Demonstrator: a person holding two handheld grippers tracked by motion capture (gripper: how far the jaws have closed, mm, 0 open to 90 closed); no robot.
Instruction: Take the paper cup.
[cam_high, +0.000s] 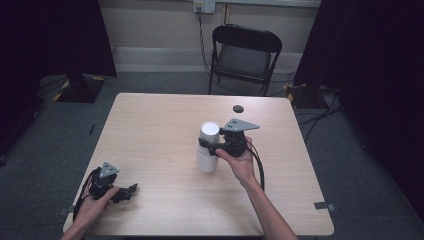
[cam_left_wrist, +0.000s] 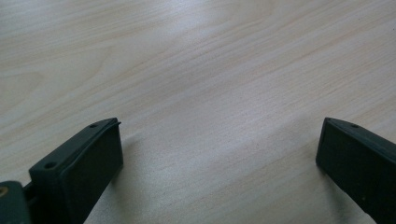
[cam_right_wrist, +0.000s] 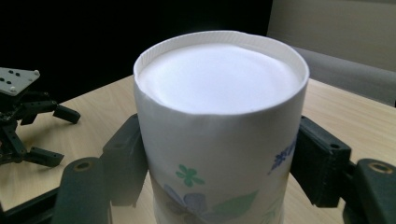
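Left gripper (cam_high: 131, 190): lies low at the table's near left corner, jaws spread wide with bare wood between them – nothing held.
Table (cam_high: 155, 130): pale wood, open surface between the two grippers.
Paper cup (cam_high: 208, 147): white, flower print, standing upside down near the table's middle, base upward.
Right gripper (cam_high: 207, 147): comes at the cup from its right side – jaws pressed against both walls of the cup, gripping it.
Black disc (cam_high: 238, 108): small, on the table beyond the cup, well apart.
Folding chair (cam_high: 244, 59): black, behind the far edge.
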